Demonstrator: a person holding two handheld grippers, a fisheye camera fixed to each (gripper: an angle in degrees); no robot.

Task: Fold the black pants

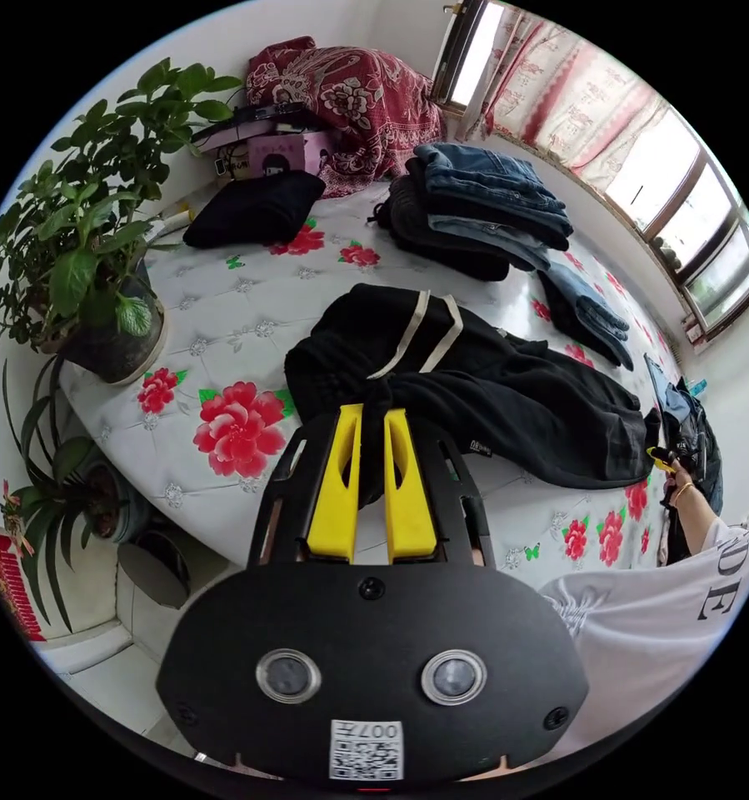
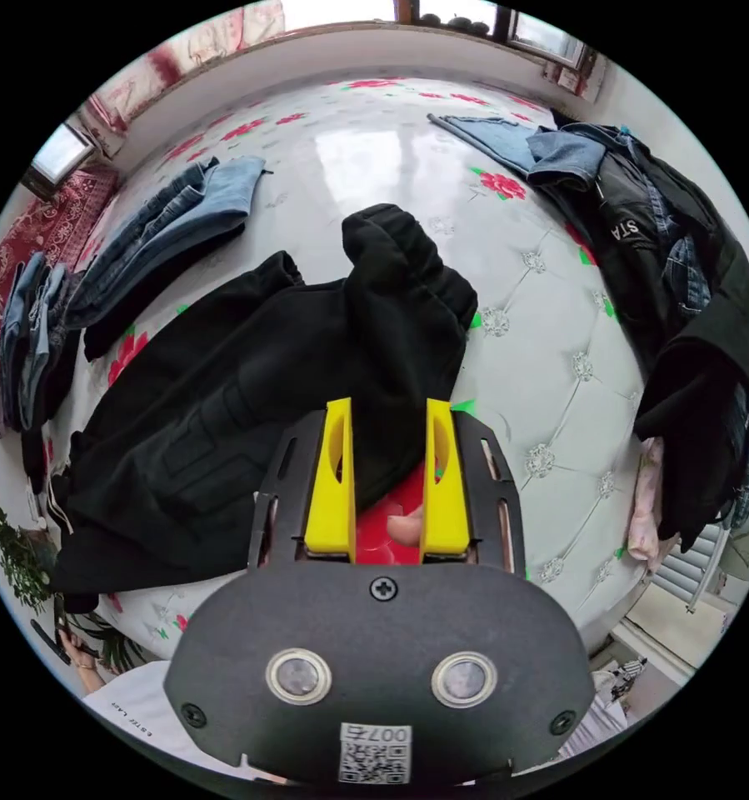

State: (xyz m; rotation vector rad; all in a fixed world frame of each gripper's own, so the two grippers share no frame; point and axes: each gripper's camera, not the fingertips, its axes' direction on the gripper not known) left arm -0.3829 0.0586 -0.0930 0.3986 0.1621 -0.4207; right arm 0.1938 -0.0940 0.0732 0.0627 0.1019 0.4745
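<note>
Item: black pants [image 1: 507,400]. Location: lay across the middle of a padded white surface printed with red flowers [image 1: 249,292], apparently a bed or quilted cover; which, the views did not settle. The waist end, with its pale drawstring [image 1: 416,329], was bunched toward the left gripper [image 1: 372,417]; the cuffed leg ends [image 2: 391,242] reached toward the right gripper [image 2: 386,433].

Left gripper: yellow fingers [image 1: 338,492] drawn narrow, with a fold of the black waist cloth pinched between them.

Right gripper: yellow fingers [image 2: 331,483] set moderately apart. Black fabric lay over and under the left one, and a red flower print showed in the gap. Not closed on the cloth, by appearance.

Handling, as judged: thick, fleecy knit, soft and limp, of some weight for a garment. It would sag and crease, not hold a line, and was unlikely to slip. Best taken at firm edges: the waistband at one end, the ribbed cuffs or hem at the other, gathering both layers so the legs travel together.

Surroundings: stack of folded jeans [image 1: 482,208], a folded black garment [image 1: 253,208], potted plant [image 1: 82,250], heap of unfolded clothes [image 2: 682,275], person's white shirt [image 1: 657,617].
</note>
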